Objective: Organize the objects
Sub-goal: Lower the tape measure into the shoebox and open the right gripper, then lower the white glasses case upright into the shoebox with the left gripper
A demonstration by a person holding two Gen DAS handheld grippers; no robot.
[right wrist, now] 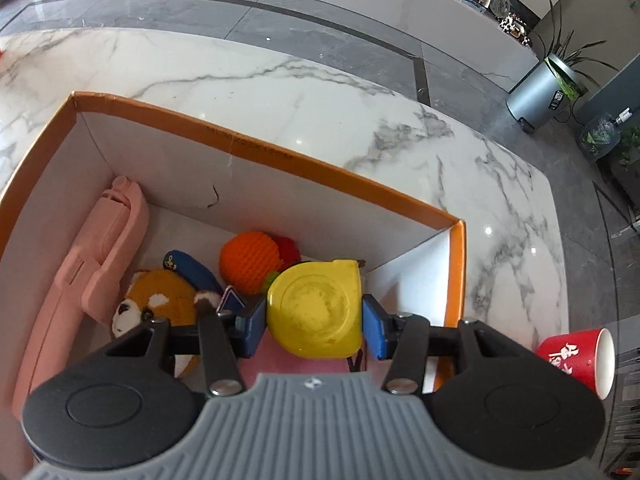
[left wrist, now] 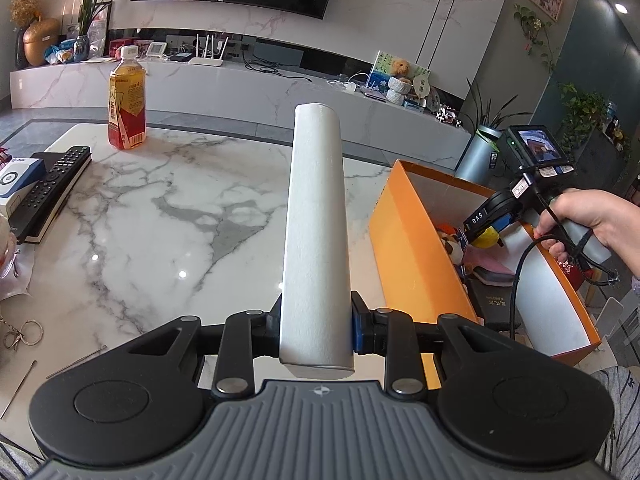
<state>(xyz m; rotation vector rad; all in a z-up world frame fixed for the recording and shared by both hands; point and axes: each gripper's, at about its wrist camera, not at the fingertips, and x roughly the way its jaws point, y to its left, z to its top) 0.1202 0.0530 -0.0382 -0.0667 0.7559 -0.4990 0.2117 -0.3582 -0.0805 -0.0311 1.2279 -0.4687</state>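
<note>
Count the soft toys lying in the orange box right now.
2 in view: a plush fox-like animal beside the pink device at the left wall, and an orange crocheted toy behind the yellow tape measure. The hand-held gripper may hide others.

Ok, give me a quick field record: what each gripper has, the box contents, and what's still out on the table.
left gripper: shut on white cylinder, held above the table
right gripper: shut on yellow tape measure, over the orange box
in box: pink case, plush toy, orange crochet ball
on marble table: drink bottle, remote
</note>
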